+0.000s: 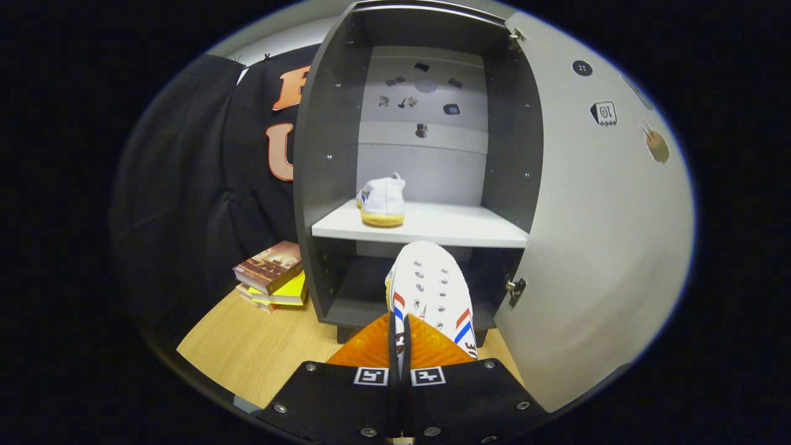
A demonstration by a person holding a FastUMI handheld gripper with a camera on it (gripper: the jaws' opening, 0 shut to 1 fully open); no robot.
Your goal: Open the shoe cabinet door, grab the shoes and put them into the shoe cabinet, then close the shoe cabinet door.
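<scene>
With its door (593, 204) swung wide at the right of the frame, the shoe cabinet (327, 154) stands open, one white shoe (383, 201) on the middle shelf (445, 225). Bottom centre, the gripper (400, 337) is clamped on a second shoe (432, 290), toe towards the cabinet. Books (272, 275) lie lower left.

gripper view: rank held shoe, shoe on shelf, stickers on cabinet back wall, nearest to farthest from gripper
1. Held shoe: pinched between the fingers of the gripper, toe pointing at the cabinet.
2. Shoe on shelf: beyond the fingers, on the shelf's left part.
3. Stickers: farthest, on the back wall above the shelf.
</scene>
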